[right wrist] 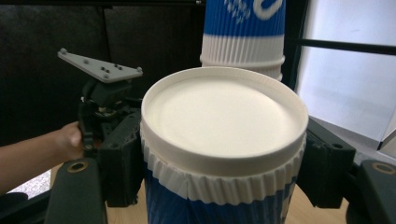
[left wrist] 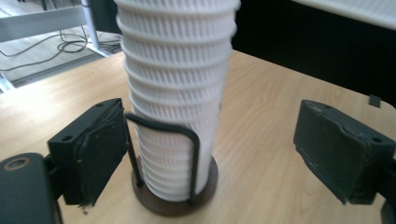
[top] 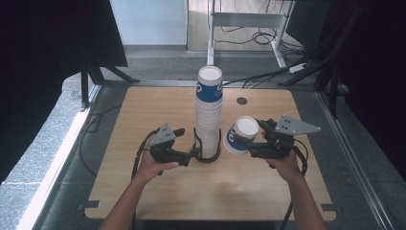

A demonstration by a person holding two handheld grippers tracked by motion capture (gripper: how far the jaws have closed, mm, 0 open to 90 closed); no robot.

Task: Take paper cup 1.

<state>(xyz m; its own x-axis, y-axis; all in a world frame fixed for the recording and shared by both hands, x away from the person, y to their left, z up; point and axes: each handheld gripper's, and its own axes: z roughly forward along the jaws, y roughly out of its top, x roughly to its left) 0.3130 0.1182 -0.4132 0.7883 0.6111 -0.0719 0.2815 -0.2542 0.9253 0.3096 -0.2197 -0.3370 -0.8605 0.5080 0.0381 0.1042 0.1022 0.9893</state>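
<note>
Near the middle of the surface (top: 143, 191), a tall stack of cups (top: 209, 115) stands in a dark wire holder (top: 207, 155). The left gripper (top: 189, 155) has its jaws apart on either side of the stack's base, not pressing it. The right gripper (top: 253, 141) is clamped on a lidded blue-and-white cup (top: 241, 135), tilted, just right of the stack.

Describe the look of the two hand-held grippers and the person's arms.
Both the left hand-held gripper and right hand-held gripper are black, with blocky jaws and worn, frayed pads. Each carries a grey three-cornered plate with small holes, and a black cable trails back. The forearms are bare, no sleeves.
</note>
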